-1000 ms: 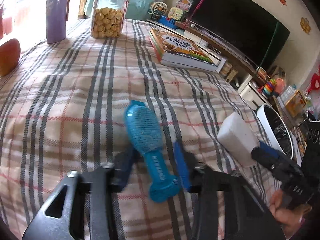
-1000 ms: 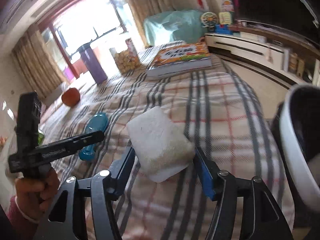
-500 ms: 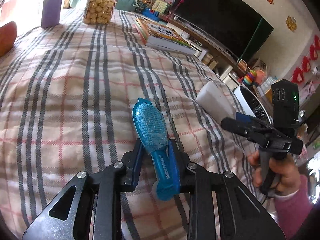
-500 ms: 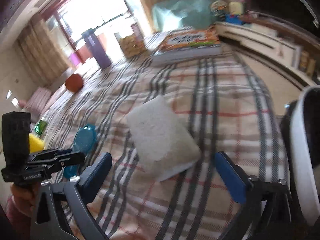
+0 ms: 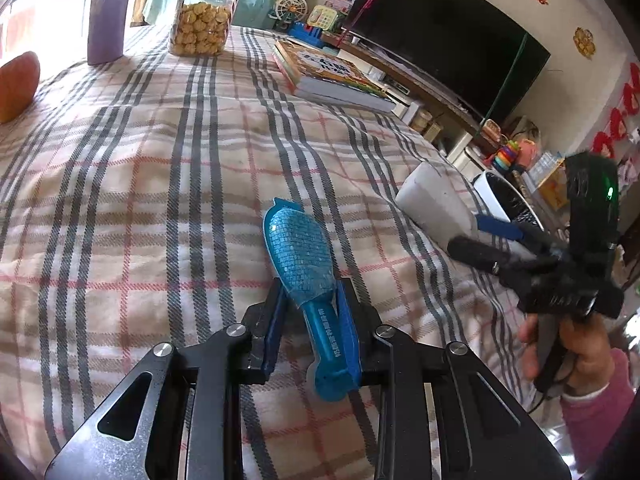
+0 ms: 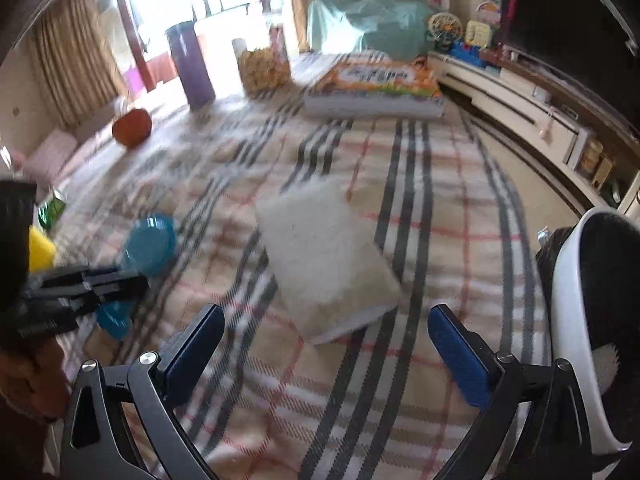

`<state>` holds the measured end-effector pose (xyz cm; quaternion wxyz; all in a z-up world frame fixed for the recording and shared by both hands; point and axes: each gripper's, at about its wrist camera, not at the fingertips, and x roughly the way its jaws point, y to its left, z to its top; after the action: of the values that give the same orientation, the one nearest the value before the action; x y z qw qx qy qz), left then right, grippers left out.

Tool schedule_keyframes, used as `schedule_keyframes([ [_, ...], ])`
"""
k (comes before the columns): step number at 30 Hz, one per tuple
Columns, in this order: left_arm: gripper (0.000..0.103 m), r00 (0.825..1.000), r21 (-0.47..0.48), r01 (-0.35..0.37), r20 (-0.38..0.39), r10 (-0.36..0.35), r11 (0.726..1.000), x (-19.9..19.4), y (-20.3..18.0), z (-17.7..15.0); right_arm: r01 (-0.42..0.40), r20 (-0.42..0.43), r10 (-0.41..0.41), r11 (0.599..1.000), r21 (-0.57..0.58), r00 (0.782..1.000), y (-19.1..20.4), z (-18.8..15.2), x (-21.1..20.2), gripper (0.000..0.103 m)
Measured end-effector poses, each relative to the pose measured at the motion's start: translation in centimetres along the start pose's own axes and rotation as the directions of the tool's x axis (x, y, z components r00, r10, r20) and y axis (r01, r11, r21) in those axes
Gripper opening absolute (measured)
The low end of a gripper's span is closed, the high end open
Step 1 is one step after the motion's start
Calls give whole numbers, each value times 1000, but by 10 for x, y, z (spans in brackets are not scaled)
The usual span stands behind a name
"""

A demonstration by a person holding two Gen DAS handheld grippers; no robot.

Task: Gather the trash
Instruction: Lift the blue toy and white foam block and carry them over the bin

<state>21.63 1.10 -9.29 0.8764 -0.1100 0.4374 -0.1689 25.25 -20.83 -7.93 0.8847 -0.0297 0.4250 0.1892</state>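
Grippers at the pick-up step: the left gripper (image 5: 310,334) is clenching the handle of a blue hairbrush (image 5: 308,276) whose head is lying on the plaid tablecloth (image 5: 140,168). The right gripper (image 6: 326,344) is standing released, its jaws having just been opening, with a white foam block (image 6: 324,260) resting just ahead of them, apparently untouched though the view is blurred. A white-rimmed bin (image 6: 592,320) is waiting beside the table edge; next, the block needs regrasping and carrying there.

The bin (image 6: 576,280) is cut off at the right edge.
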Motion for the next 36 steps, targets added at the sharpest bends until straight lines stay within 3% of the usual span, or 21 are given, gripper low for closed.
schedule_keyframes([
  [5, 29, 999, -38, -43, 21, 44, 998, 3, -5, 2, 43, 14, -42, 997, -57, 999, 4, 13, 10, 101],
  [7, 27, 998, -34, -64, 26, 65, 997, 5, -8, 3, 35, 16, -34, 997, -68, 999, 6, 12, 13, 83],
  [8, 25, 997, -29, -77, 28, 78, 997, 5, -10, 4, 37, 5, -37, 997, -67, 999, 7, 12, 16, 65],
  [9, 24, 996, -25, -86, 28, 87, 996, 6, -11, 4, 39, -9, -40, 998, -56, 999, 7, 11, 18, 58],
  [19, 23, 998, 70, -59, 42, 56, 996, -2, -55, 0, -49, 111, 37, 992, 114, 993, -18, -13, -39, 57],
  [27, 23, 999, 173, -7, 37, 1, 985, -1, -105, 1, -54, 186, 17, 980, 194, 982, -44, -35, -81, 58],
  [36, 23, 999, 241, 26, 23, -33, 970, 5, -143, 4, -37, 205, -19, 964, 263, 979, -74, -57, -105, 58],
])
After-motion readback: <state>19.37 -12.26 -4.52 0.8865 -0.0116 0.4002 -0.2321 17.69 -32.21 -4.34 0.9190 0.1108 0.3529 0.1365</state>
